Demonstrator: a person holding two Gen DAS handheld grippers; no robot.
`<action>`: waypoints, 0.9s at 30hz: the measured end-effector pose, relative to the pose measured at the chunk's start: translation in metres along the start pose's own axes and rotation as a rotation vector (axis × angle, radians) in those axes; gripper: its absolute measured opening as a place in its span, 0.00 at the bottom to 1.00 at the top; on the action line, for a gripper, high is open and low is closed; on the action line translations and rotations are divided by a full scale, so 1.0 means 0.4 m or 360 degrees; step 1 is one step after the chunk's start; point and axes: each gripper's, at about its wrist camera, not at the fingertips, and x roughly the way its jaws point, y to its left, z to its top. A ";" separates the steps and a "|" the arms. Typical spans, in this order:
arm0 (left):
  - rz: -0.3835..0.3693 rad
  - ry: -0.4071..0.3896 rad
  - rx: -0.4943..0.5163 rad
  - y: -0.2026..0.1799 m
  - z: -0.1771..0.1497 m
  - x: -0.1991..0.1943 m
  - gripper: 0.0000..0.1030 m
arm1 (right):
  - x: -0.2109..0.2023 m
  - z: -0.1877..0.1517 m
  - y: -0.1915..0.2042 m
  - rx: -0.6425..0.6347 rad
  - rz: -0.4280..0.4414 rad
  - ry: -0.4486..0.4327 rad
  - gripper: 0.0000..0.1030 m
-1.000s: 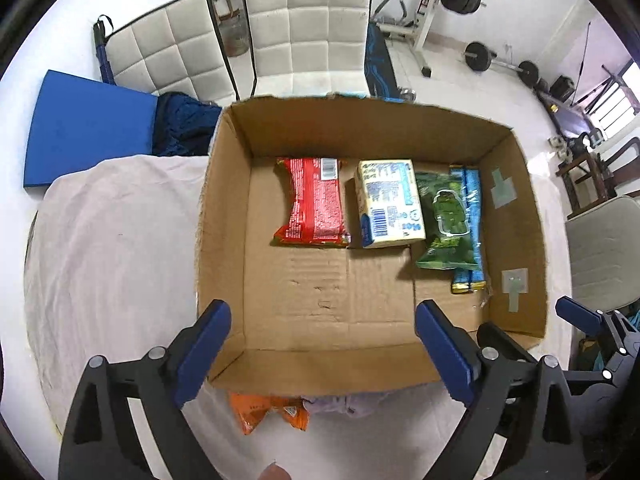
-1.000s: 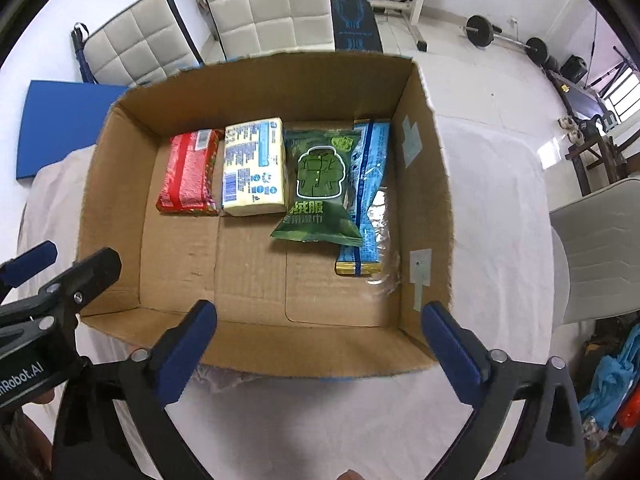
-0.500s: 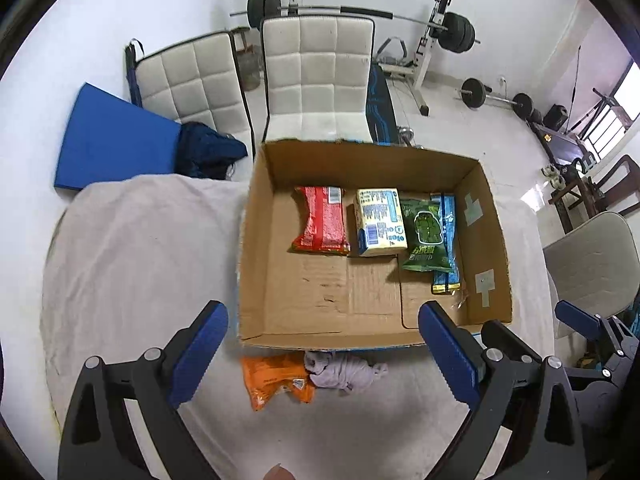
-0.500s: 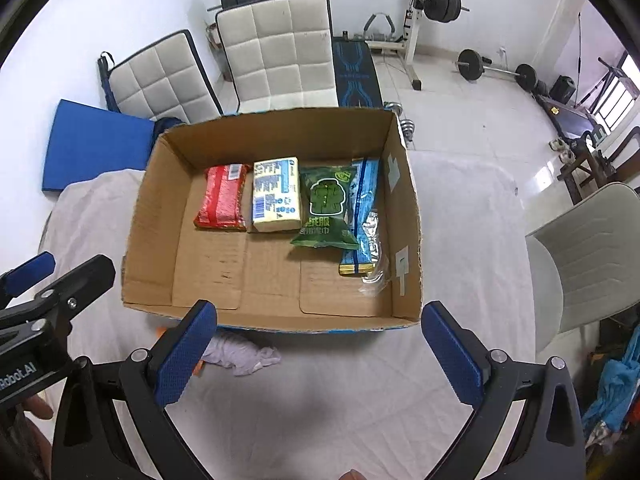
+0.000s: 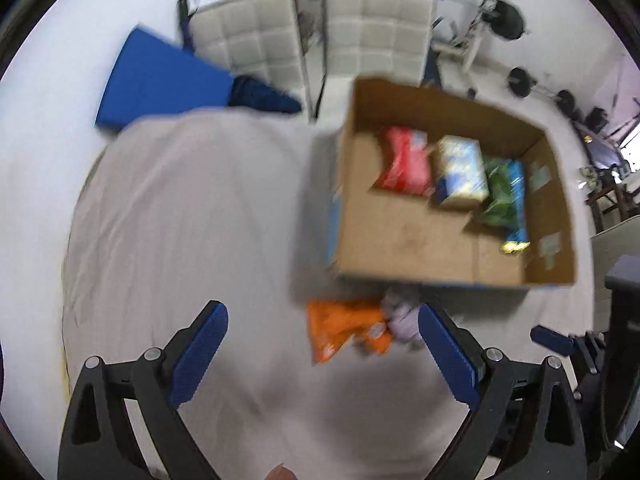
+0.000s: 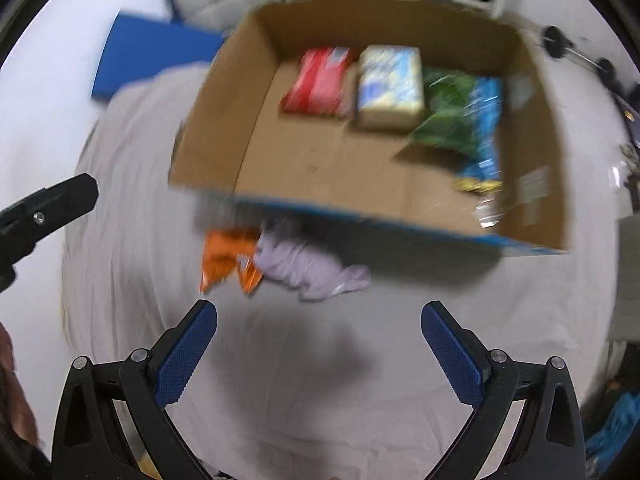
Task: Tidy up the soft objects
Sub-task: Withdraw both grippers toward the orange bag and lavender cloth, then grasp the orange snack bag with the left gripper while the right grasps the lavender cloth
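An open cardboard box sits on a cloth-covered table. Inside lie a red packet, a yellow-blue pack, a green bag and a blue packet. In front of the box lie an orange snack bag and a crumpled lilac cloth. My left gripper is open and empty, just short of the orange bag. My right gripper is open and empty, near the cloth. Both views are blurred.
The table wears a pale cloth. Two white padded chairs and a blue mat stand behind it. Gym weights are at the back right. The left gripper's body shows at the right view's left edge.
Both grippers have pulled back from over the box and swung left. The orange bag and lilac cloth, first hidden by the box front, now lie just ahead of the fingers.
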 end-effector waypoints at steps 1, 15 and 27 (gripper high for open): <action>0.0014 0.0028 -0.0012 0.015 -0.013 0.023 0.95 | 0.039 -0.003 0.011 -0.0042 -0.0030 0.0034 1.00; 0.0119 0.0264 0.0248 0.044 -0.105 0.251 0.95 | 0.315 0.019 0.043 -0.0350 -0.0258 0.0189 0.47; 0.0101 0.0442 0.0973 -0.198 -0.074 0.372 0.95 | 0.214 -0.138 -0.176 -0.0012 -0.0234 0.0272 0.46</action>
